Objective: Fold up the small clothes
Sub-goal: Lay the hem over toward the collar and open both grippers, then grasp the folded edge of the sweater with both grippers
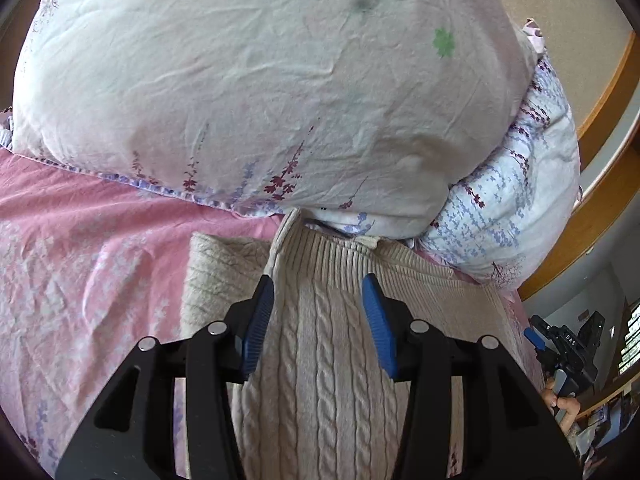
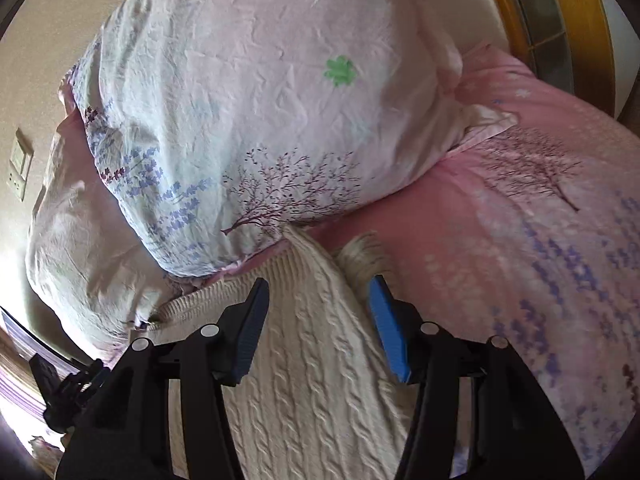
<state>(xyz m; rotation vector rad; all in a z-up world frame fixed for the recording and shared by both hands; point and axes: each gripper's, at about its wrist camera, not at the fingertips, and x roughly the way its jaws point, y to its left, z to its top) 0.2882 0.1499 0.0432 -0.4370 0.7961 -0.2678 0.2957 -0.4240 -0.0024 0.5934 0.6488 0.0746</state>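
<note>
**Two grippers open over a cream sweater on the bed**

Two grippers are above one piece of clothing, a cream cable-knit sweater (image 1: 320,360) that lies on a bed with a pink floral sheet (image 1: 80,280). The sweater's ribbed edge points toward a big pile of white bedding with purple flower print (image 1: 260,100), and this edge reaches just to the foot of the pile.

In the left wrist view, the left gripper (image 1: 318,324) has its jaws spread. The blue pads stand apart, and the cable pattern of the sweater shows in the gap between them. The pads do not press the cloth. To the left of the gripper a folded part of the sweater with a flatter knit lies on the pink sheet. At the right edge of this view the right gripper (image 1: 560,348) shows small, with a hand (image 1: 566,404) holding its handle.

In the right wrist view, the right gripper (image 2: 320,328) also has its jaws spread, with the knit showing between the two blue pads and no pinch on it. The right border of the sweater runs close to the right pad, and a fluffy pale piece of cloth (image 2: 360,256) comes out from under that border onto the sheet. A wooden frame (image 2: 520,8) shows behind the bed at the top right.
</note>
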